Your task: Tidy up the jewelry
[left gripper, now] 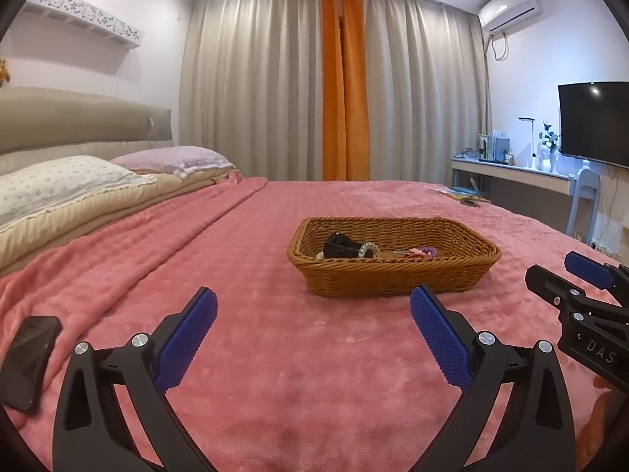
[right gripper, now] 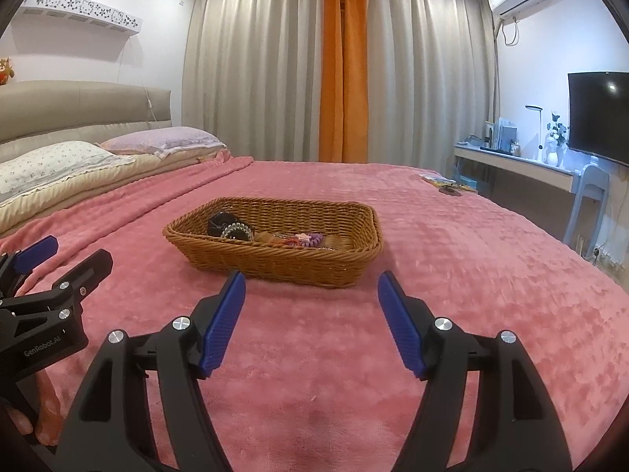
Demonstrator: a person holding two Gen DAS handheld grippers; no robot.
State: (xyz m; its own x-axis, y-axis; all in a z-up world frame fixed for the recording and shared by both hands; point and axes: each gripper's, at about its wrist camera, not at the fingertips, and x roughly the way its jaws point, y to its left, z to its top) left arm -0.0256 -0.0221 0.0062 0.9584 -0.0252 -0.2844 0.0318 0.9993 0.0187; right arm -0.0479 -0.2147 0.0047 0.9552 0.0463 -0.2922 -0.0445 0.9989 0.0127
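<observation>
Jaws of the left gripper (left gripper: 312, 324) are standing spread wide over the pink blanket (left gripper: 275, 354), pinching nothing and touching nothing. The right gripper (right gripper: 310, 306) is likewise gaping, its blue pads (right gripper: 224, 322) well apart with only blanket showing between them.

Ahead of both tools, a wicker basket (right gripper: 275, 265) is sitting on the blanket, apart from the fingertips. Inside it, from left to right, are lying a black hair accessory (right gripper: 220, 222), a clear beaded bracelet (right gripper: 236, 232), a small pink star piece (right gripper: 303, 239) and a purple spiral hair tie (right gripper: 314, 240); finer pieces are too small to tell.

The left wrist view is showing a black phone (left gripper: 29, 358) lying on the blanket at the far left, which the right wrist view is not catching. It is also showing the right gripper's body at its right edge. The right wrist view is showing the left gripper's body at its left edge, with fingers (right gripper: 45, 401) of a hand beneath it.
</observation>
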